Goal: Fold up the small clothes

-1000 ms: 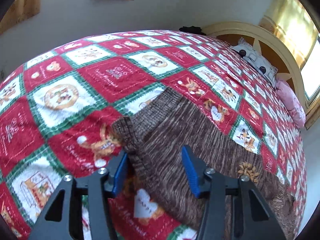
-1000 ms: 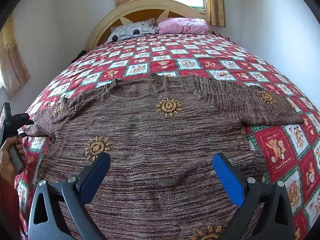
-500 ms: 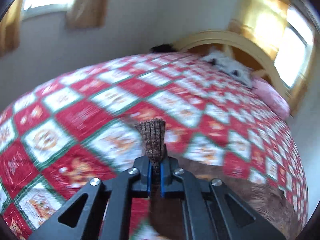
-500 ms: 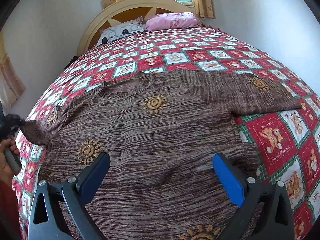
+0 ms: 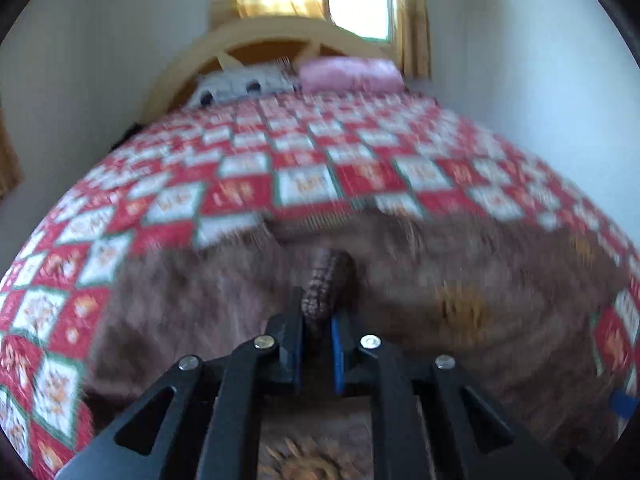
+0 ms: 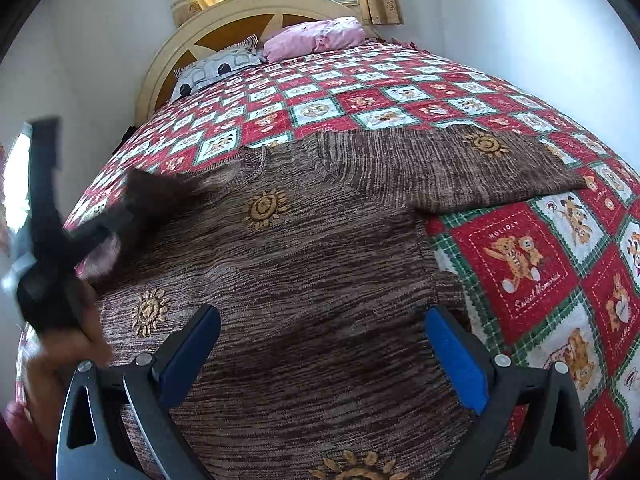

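a bed fills the small room, its red and white teddy-bear quilt [image 6: 516, 256] under a brown knit sweater [image 6: 320, 280] lying flat. a second ago the left sleeve lay out on the quilt; now the left gripper [image 5: 316, 324], jaws easing apart, carries the sleeve cuff [image 5: 326, 280] in over the chest. first fold underway, i'd say. the right gripper [image 6: 320, 354] hovers spread wide, empty.

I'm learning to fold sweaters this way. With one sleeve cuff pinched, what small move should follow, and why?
Probably carry the sleeve cuff a bit further across the brown sweater and lay it on the chest. The left gripper has the cuff between its jaws, which are just beginning to open, and it is already over the body; the other sleeve lies spread on the quilt, with the right gripper open.
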